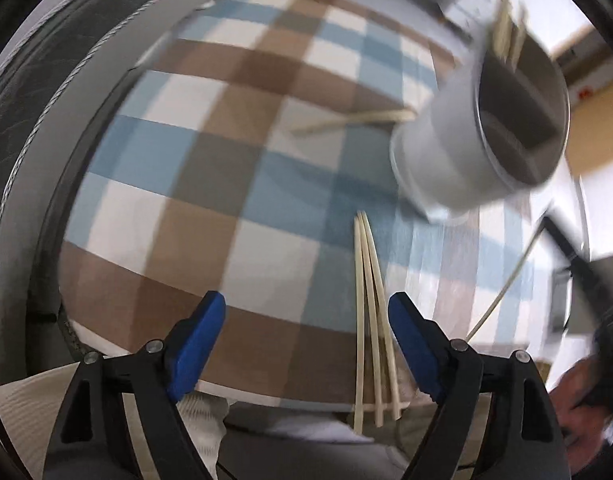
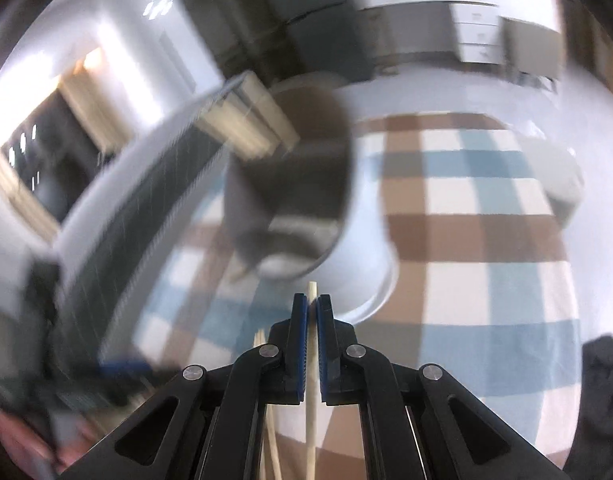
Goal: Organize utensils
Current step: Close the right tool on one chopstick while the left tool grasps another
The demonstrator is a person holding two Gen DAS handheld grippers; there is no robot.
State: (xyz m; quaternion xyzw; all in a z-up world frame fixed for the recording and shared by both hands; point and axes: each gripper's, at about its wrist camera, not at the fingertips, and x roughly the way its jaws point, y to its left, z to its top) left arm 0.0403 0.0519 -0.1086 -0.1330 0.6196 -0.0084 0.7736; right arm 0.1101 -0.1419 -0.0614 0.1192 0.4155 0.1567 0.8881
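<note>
Pale wooden chopstick [image 2: 312, 360], pinched in right gripper [image 2: 312, 312], points forward.

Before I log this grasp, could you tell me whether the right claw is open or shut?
Shut on a chopstick: the right claw's blue pads press it from both sides.
</note>
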